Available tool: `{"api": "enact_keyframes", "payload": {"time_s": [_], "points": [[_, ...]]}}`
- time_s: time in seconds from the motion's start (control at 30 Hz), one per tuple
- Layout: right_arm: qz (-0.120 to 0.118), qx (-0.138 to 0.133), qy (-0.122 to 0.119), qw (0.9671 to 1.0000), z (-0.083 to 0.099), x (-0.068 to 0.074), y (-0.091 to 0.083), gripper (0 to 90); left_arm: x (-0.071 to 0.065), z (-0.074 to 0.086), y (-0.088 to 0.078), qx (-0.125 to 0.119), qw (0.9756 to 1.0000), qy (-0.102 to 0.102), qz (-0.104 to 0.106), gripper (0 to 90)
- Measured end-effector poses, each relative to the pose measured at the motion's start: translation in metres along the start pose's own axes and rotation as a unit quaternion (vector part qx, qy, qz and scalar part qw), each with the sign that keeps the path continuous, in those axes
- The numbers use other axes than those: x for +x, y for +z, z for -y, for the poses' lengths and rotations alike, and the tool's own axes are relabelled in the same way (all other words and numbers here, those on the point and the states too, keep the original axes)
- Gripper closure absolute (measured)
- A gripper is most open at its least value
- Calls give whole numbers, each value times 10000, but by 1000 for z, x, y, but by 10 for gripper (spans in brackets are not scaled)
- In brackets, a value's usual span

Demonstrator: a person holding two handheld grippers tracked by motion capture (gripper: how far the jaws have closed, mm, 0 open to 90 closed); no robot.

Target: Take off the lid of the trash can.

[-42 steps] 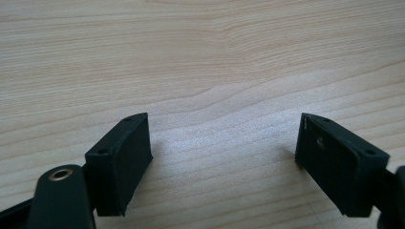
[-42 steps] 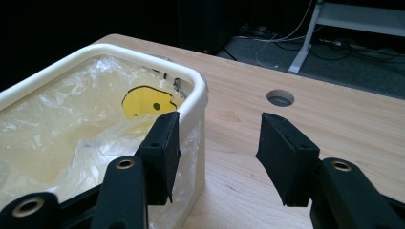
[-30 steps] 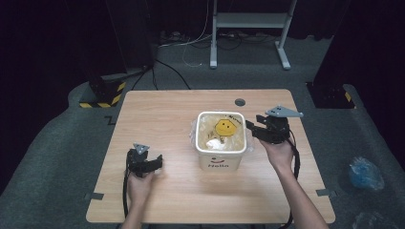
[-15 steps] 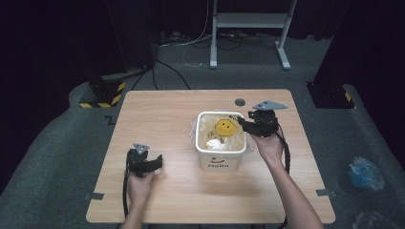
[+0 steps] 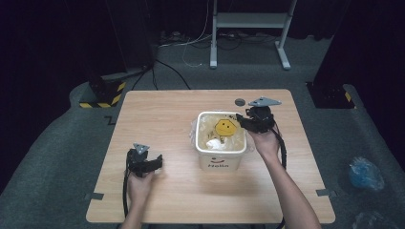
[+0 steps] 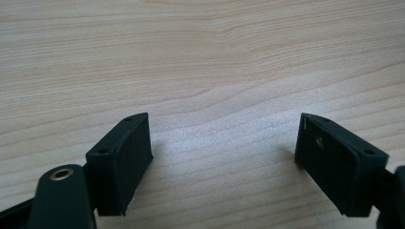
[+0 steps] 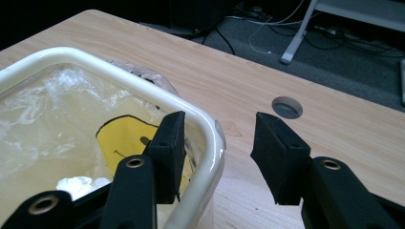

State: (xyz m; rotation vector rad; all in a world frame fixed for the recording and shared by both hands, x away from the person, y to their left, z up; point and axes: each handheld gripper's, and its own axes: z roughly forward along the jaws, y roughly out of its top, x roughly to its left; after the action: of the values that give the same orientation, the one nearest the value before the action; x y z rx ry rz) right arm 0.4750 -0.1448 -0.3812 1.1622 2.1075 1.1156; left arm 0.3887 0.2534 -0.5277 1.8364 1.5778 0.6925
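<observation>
Closer, right gripper (image 7: 217, 157) straddles bin rim (image 7: 210, 143), apparently untouched.

In the high view the tabletop (image 5: 162, 124) sits in even overhead light at the centre of the frame, while the upper corners and both sides fall to near black. The picture is soft and slightly grainy. Shadows under objects are short and faint. In the right gripper view a bright glare streak runs along the rim of the white bucket (image 7: 210, 143) at lower centre, and the near black pads at the bottom are slightly blurred. The left gripper view is bright, with sharp wood grain and soft shadows beside the pads.
</observation>
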Motion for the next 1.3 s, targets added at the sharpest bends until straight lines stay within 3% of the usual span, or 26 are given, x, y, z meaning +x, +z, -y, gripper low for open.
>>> {"api": "enact_keyframes", "payload": {"time_s": [0.57,1.3], "points": [[-35,204,-203,9996,2,1,12,681,0,0,0,-1,10000,-5,5,200],[50,240,-295,9993,1,7,13,714,0,0,0,1,10000,0,1,200]]}}
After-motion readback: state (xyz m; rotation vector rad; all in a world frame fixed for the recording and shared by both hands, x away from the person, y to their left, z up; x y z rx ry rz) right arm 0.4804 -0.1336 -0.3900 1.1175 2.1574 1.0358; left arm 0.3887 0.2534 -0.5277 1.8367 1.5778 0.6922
